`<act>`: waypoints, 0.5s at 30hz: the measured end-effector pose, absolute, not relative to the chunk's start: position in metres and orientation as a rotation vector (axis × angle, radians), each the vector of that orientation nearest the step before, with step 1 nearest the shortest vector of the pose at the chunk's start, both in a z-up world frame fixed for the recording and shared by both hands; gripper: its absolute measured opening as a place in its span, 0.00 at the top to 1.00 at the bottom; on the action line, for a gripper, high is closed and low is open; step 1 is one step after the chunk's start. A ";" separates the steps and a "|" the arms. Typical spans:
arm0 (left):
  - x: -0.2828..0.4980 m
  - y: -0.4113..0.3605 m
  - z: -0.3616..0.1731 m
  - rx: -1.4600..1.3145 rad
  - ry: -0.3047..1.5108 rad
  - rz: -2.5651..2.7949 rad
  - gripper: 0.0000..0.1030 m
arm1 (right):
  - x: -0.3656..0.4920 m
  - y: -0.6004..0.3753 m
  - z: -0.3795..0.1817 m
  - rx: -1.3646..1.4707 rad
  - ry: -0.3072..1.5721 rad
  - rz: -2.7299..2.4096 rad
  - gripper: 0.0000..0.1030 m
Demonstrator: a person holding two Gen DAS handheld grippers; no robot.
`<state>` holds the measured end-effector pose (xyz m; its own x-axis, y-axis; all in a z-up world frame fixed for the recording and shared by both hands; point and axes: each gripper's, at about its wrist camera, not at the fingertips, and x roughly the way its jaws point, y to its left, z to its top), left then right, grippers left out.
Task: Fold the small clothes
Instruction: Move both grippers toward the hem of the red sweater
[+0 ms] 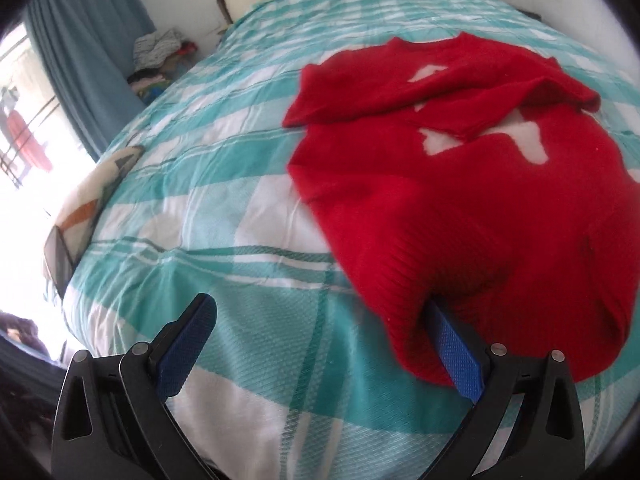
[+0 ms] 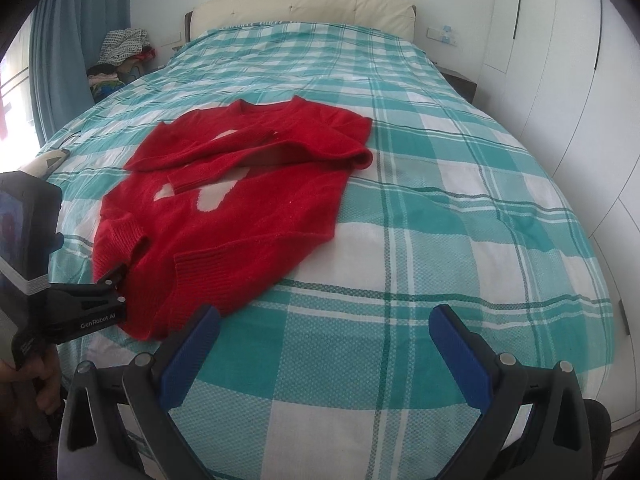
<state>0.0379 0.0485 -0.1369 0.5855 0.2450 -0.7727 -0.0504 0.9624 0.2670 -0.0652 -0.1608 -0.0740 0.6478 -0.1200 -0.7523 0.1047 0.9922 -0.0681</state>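
Observation:
A red knit sweater (image 2: 224, 220) with white patches lies on the teal checked bedspread (image 2: 420, 240), both sleeves folded across its chest. In the left wrist view the sweater (image 1: 460, 208) fills the right side, and its ribbed hem drapes over the tip of my right-hand finger (image 1: 456, 348). My left gripper (image 1: 320, 304) is open, the other finger (image 1: 188, 340) over bare bedspread (image 1: 224, 184). The right wrist view shows the left gripper (image 2: 120, 284) at the sweater's lower left hem. My right gripper (image 2: 324, 312) is open above the bedspread, just right of the hem, holding nothing.
A cream headboard (image 2: 304, 10) closes the far end. A pile of clothes (image 2: 120, 52) sits beside blue curtains (image 2: 76, 48) at the back left. White wardrobe doors (image 2: 568, 80) line the right. A patterned cushion (image 1: 100, 184) and a dark flat device (image 1: 58, 260) lie at the bed's left edge.

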 end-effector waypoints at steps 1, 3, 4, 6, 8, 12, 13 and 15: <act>0.032 0.069 -0.128 0.172 0.927 0.211 0.00 | -0.070 -0.166 -0.075 -0.029 0.853 -0.142 0.00; 0.021 0.100 -0.116 0.103 0.909 0.241 0.00 | -0.076 -0.175 -0.079 -0.054 0.858 -0.188 0.00; 0.018 0.109 -0.110 0.086 0.905 0.237 0.01 | -0.077 -0.180 -0.083 -0.061 0.871 -0.209 0.00; 0.014 0.113 -0.101 0.073 0.888 0.197 0.01 | -0.074 -0.186 -0.093 -0.045 0.898 -0.214 0.00; 0.021 0.107 -0.101 0.052 0.900 0.100 0.01 | -0.066 -0.184 -0.100 -0.006 0.923 -0.186 0.00; 0.037 0.091 -0.109 -0.050 0.959 -0.011 0.01 | -0.050 -0.156 -0.091 0.033 0.903 -0.054 0.00; 0.040 0.091 -0.112 -0.057 0.962 0.014 0.01 | -0.045 -0.148 -0.085 0.022 0.885 -0.033 0.00; 0.045 0.095 -0.119 -0.071 0.962 0.065 0.01 | -0.033 -0.132 -0.080 -0.015 0.873 -0.011 0.00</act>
